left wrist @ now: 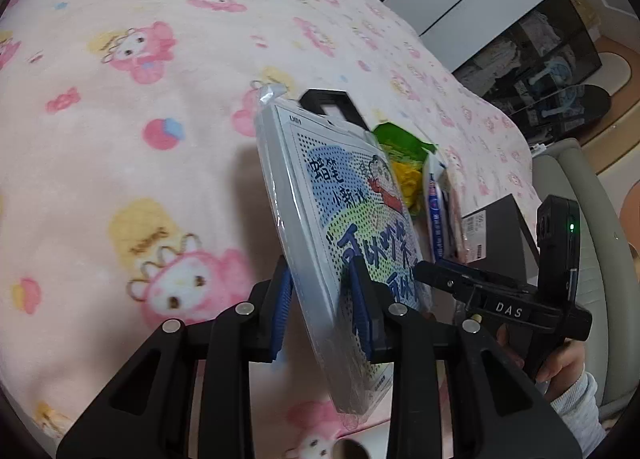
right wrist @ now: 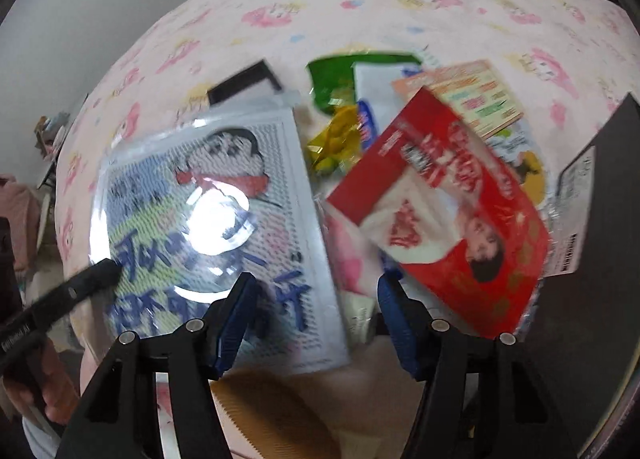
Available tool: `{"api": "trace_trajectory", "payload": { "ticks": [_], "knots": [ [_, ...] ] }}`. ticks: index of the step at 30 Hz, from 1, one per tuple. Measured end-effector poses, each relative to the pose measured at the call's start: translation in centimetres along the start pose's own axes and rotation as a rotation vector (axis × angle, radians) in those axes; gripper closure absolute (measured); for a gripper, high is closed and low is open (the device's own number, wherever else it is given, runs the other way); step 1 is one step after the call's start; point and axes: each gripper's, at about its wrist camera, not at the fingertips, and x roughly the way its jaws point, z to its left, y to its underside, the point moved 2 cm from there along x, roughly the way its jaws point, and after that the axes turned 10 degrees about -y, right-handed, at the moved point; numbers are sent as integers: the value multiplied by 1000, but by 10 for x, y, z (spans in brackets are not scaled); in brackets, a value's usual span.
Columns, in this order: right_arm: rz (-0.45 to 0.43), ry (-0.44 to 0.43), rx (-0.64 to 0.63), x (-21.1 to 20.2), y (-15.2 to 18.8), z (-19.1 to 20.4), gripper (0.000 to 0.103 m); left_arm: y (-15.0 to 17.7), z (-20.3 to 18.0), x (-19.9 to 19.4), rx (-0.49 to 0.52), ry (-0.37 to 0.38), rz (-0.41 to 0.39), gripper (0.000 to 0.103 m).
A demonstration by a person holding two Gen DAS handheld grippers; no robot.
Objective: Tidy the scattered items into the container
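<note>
A flat cartoon-printed packet (left wrist: 344, 219) in clear wrap is gripped by the left claw (left wrist: 320, 299), its 2 blue pads pressed against either face of the packet's lower part, so that the packet stands on edge above a bed covered by a pink cartoon blanket (left wrist: 120, 99). Beyond the packet, ahead of the left claw, a black frame (left wrist: 328, 99) and a green bag (left wrist: 400, 137) with yellow contents are seen lying on the blanket, and a black box (left wrist: 500, 235) with a white label lies to the right of them. The right claw (right wrist: 312, 323) is held wide, with nothing between its blue pads (right wrist: 234, 323); its black body is seen in the left wrist view just right of the packet, held by a hand (left wrist: 556, 363) in a pale sleeve. In the right wrist view the packet (right wrist: 208, 219) is shown face-on ahead and to the left of the right claw, glare covering its middle, and a red packet (right wrist: 452, 215) lies tilted ahead and to the right, partly blurred. Behind the red packet an orange printed card (right wrist: 472, 95) and the green bag (right wrist: 336, 79) are piled together. A tan comb (right wrist: 272, 415) lies on the blanket directly below the open claw. The black box (right wrist: 600, 219) fills the right edge of that view.
</note>
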Motion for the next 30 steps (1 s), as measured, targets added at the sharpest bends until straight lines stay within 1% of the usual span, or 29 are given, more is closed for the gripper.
{"api": "trace_trajectory", "payload": {
  "ticks": [2, 3, 5, 7, 9, 11, 12, 13, 16, 18, 20, 23, 24, 25, 27, 30],
  "knots": [
    [19, -26, -1, 10, 2, 4, 42, 0, 11, 8, -29, -19, 30, 69],
    [26, -46, 4, 15, 1, 4, 42, 2, 15, 14, -42, -19, 52, 63],
    [33, -75, 8, 22, 1, 8, 39, 6, 21, 28, -64, -25, 93, 58],
    [31, -88, 6, 25, 1, 15, 38, 10, 20, 39, -58, -52, 103, 58],
    [28, -102, 5, 29, 1, 22, 37, 13, 14, 39, -32, -92, 91, 55],
    [25, -116, 3, 32, 1, 29, 38, 12, 10, 31, -12, -107, 75, 55],
    [25, -96, -6, 32, 4, 35, 40, 12, 10, 22, -6, -105, 62, 55],
    [32, -94, -6, 31, 7, 39, 41, 11, 10, 14, 0, -103, 49, 55],
    [60, -170, 44, 25, 28, 50, 42, 10, 15, -6, 36, -85, 48, 55],
    [76, -219, 73, 22, 42, 56, 42, 12, 20, -7, 46, -88, 64, 55],
    [71, -218, 101, 29, 47, 58, 42, 11, 25, 2, 37, -109, 76, 55],
    [59, -171, 94, 36, 43, 58, 42, 9, 33, 21, 12, -148, 95, 55],
    [46, -160, 86, 36, 40, 58, 42, 10, 32, 26, 9, -140, 105, 50],
    [40, -161, 84, 40, 38, 59, 42, 12, 31, 30, 6, -133, 112, 48],
    [40, -163, 88, 48, 36, 61, 42, 16, 26, 29, 25, -159, 105, 45],
    [25, -162, 96, 44, 43, 65, 42, 23, 22, 21, 38, -148, 126, 44]
  ]
}}
